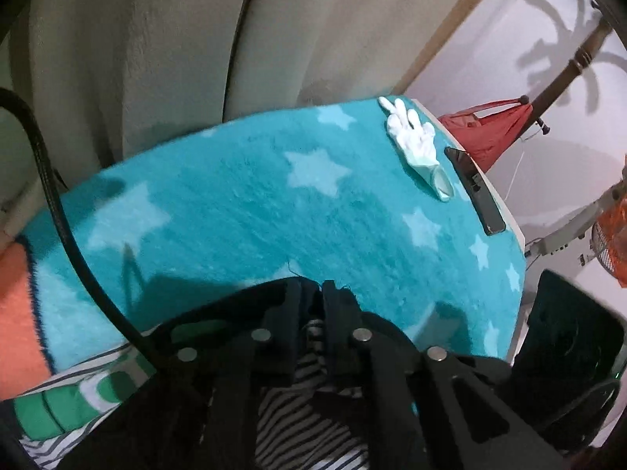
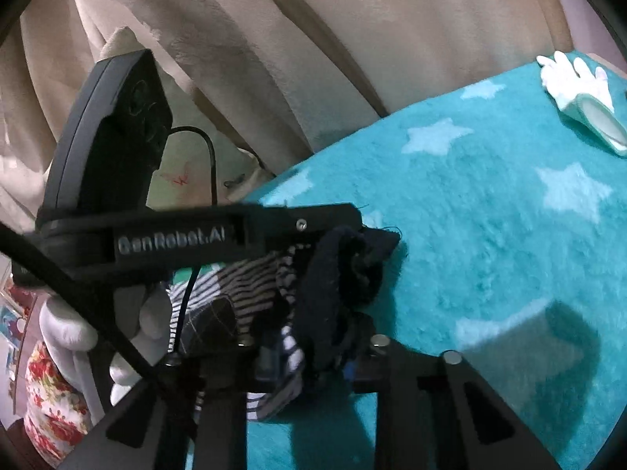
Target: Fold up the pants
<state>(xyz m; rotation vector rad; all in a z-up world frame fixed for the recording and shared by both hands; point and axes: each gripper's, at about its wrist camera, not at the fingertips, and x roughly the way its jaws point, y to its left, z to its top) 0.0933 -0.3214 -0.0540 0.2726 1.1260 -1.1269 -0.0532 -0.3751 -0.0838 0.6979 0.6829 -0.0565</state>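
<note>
Left wrist view shows the left tongs (image 1: 313,286) pressed together on the dark waistband of the striped pants (image 1: 309,403), bunched at the near edge of a teal star-patterned blanket (image 1: 250,203). From the right wrist, the right tongs (image 2: 313,346) pinch the same pants' dark edge just beside them; a white glove (image 1: 415,145) and a phone (image 1: 474,192) lie well apart.

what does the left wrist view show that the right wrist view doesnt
Only the left wrist view shows the phone at the blanket's edge, the red bag and the orange fan.

Only the right wrist view shows the left gripper from the side and the gloved hand holding it.

Both show the blue star blanket, the loose white glove, the beige curtain and the striped pants bunched at the fingers.
</note>
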